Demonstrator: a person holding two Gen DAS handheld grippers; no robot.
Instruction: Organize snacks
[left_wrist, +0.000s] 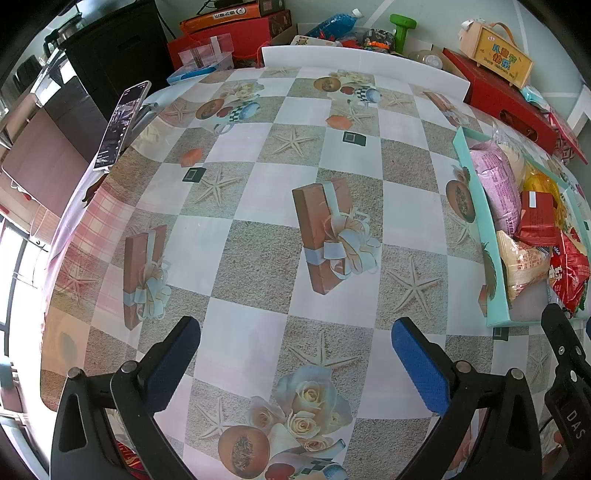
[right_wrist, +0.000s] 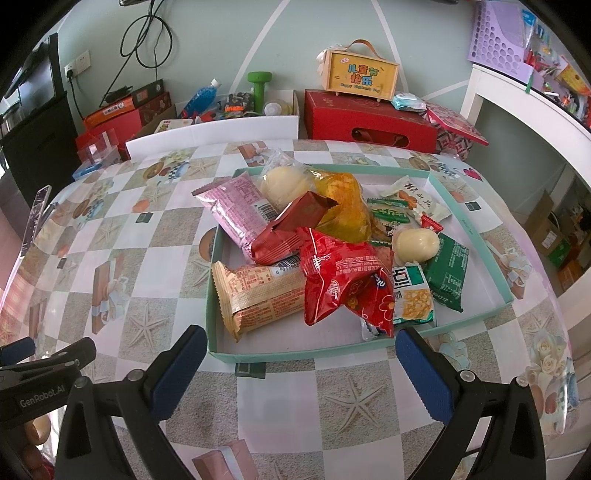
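Observation:
A shallow teal tray (right_wrist: 288, 354) on the table holds several snack packets: a pink pack (right_wrist: 236, 214), a tan wafer pack (right_wrist: 258, 295), red bags (right_wrist: 340, 284), a yellow bag (right_wrist: 343, 199) and green packs (right_wrist: 448, 269). My right gripper (right_wrist: 301, 369) hangs open just before the tray's near rim, nothing between its blue pads. The left wrist view has the same tray (left_wrist: 480, 206) at the right edge. My left gripper (left_wrist: 295, 365) is open over bare tablecloth, well left of the tray.
A phone (left_wrist: 120, 123) leans on a stand at the table's left edge. A white foam board (left_wrist: 362, 64) lines the far edge, with red boxes (right_wrist: 369, 118), a green dumbbell (right_wrist: 258, 86) and clutter behind. The right gripper's arm (left_wrist: 569, 369) shows at the left view's right edge.

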